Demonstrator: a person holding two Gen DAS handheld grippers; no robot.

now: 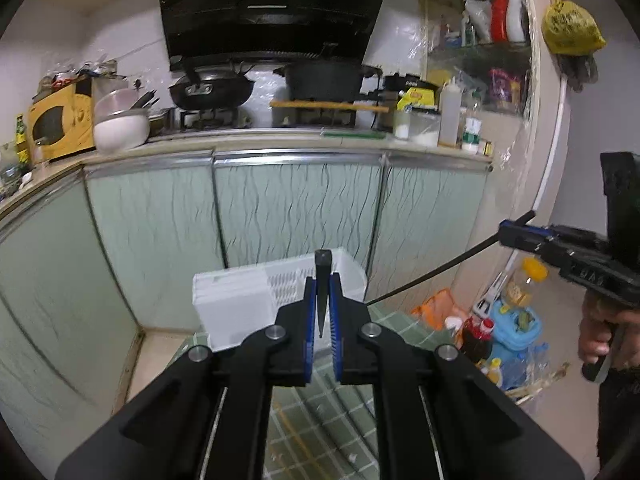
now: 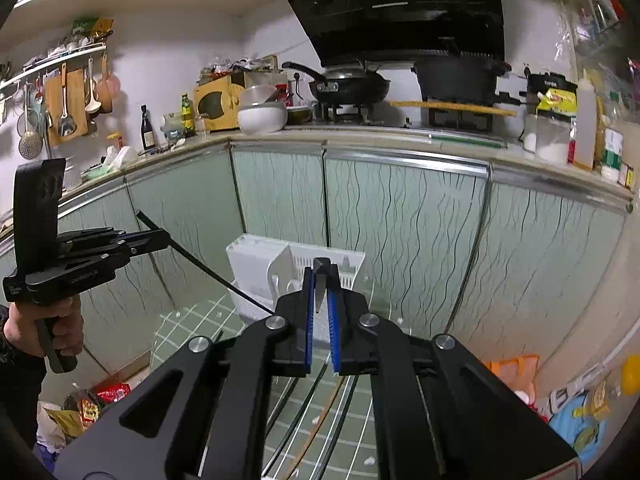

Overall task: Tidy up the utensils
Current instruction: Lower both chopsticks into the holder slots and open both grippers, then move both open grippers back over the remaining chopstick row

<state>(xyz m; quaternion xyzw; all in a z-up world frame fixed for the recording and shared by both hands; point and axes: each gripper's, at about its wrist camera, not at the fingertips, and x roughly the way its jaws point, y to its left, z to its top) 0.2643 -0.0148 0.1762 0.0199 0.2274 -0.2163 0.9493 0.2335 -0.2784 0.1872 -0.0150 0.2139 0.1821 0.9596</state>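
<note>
Table: we see a green checked cloth [image 1: 320, 420] under glass at the lower middle of both views.
Caddy: a white slotted caddy [image 1: 236, 300] stands at the table's far edge, in the centre of both views, in front of the green cabinet doors [image 1: 292, 204]. In the right view a white utensil [image 2: 284, 270] leans upright in its slotted part; what kind, we cannot tell.
Counter: we see a wok [image 1: 212, 90] and a dark pot [image 1: 324, 78] on the stove at upper middle, with a white bowl [image 1: 120, 130] to their left.
Left gripper: our left gripper [image 1: 322, 304] points forward at the caddy, its blue pads [image 1: 308, 312] pinching a thin black chopstick [image 1: 322, 292] end-on. In the right view the stick runs as a long slanted line from that gripper, at left, down toward the caddy.
Right gripper: our right gripper [image 2: 320, 292] is also aimed at the caddy and pinches a chopstick [image 2: 320, 280] between its pads. In the left view it is at the right edge, the stick slanting down to the left.
Hands: each hand [image 2: 44, 324] wraps its tool's grip low at the frame edge.
</note>
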